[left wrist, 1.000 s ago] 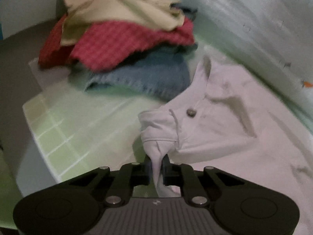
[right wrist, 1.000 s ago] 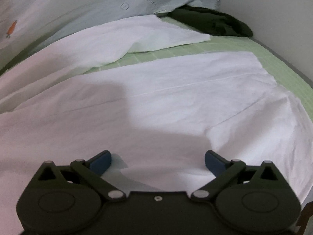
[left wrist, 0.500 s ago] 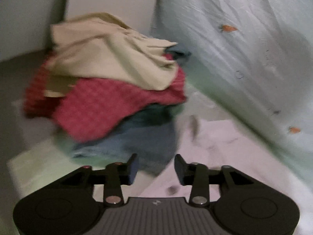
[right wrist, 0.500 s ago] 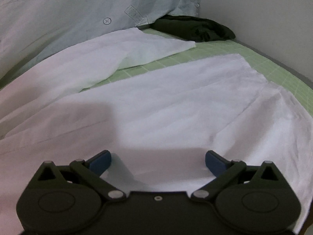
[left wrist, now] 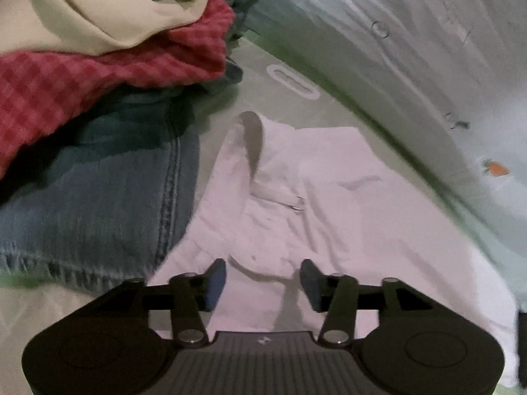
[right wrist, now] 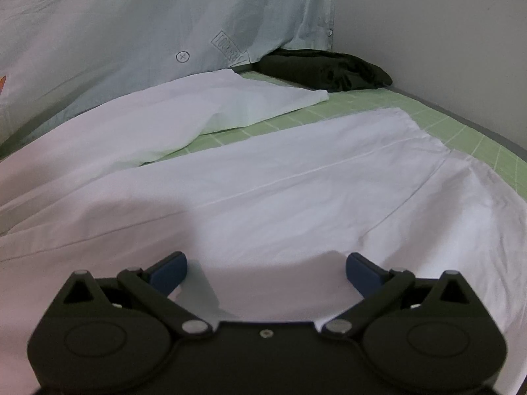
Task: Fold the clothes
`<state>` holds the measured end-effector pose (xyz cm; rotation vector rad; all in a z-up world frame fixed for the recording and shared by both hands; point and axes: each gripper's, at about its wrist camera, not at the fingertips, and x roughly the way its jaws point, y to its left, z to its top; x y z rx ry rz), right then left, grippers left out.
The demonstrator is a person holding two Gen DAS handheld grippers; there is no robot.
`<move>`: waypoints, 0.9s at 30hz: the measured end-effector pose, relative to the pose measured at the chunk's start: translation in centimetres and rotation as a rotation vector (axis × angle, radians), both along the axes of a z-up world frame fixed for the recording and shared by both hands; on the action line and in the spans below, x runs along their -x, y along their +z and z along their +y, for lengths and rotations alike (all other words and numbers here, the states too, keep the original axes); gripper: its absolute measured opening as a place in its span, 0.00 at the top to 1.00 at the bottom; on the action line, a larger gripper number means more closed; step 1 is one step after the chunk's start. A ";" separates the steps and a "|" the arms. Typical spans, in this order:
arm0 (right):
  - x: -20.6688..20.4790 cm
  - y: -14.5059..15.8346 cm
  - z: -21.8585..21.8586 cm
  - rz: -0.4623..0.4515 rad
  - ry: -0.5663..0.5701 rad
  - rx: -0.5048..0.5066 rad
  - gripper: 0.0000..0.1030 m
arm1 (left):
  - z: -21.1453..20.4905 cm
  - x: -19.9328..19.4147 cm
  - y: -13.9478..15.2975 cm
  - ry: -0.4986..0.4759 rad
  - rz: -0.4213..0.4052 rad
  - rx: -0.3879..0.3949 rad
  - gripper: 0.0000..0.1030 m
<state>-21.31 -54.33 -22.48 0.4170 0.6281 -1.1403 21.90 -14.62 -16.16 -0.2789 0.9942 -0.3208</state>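
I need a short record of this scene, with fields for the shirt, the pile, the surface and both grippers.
shirt: white shirt lies spread flat, collar beside the pile
pile: cream cloth on top, red checked cloth, jeans at the bottom
surface: green grid mat
left gripper: over the collar, jaws opening, holding nothing
right gripper: open, over the shirt

Left gripper jaws opening over white shirt, clothes pile beside

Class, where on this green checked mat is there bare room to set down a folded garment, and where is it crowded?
Bare green checked mat lies between the spread white cotton shirt, the dark crumpled garment and the mat's edge. A narrow strip separates sleeve from body. Crowded: the stacked cream, red-checked and denim pile beside the collar.
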 end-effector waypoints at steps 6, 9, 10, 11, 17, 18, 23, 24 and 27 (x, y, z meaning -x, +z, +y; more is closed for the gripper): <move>0.0 0.0 -0.1 0.000 0.001 0.002 0.00 | -1.4 -1.1 -0.1 -0.051 -0.071 -0.077 0.31; 0.1 -0.1 -0.2 -0.001 0.003 0.004 0.00 | -2.1 -1.1 -0.2 -0.087 -0.096 -0.095 0.33; 0.1 -0.1 -0.2 -0.002 0.004 0.005 0.00 | -2.2 -1.1 -0.3 -0.103 -0.097 -0.095 0.44; 0.1 -0.1 -0.2 -0.002 0.004 0.006 0.00 | -2.4 -1.1 -0.3 -0.119 -0.098 -0.095 0.55; 0.3 -0.2 -0.2 -0.005 0.007 0.009 0.00 | -1.2 -0.6 -0.2 -0.069 -0.096 -0.080 0.95; 0.3 -0.2 -0.2 -0.005 0.007 0.010 0.00 | -0.8 -0.4 0.3 -0.055 -0.114 -0.086 0.96; 0.2 -0.2 -0.2 -0.007 0.006 0.014 0.00 | 2.7 0.2 2.0 0.040 -0.154 -0.114 0.95; 0.2 -0.2 -0.2 -0.007 0.006 0.015 0.00 | 3.3 0.1 1.9 0.050 -0.144 -0.112 0.95; 0.1 -0.2 -0.2 -0.008 0.005 0.016 0.00 | 4.2 0.3 1.0 0.060 -0.110 -0.137 0.94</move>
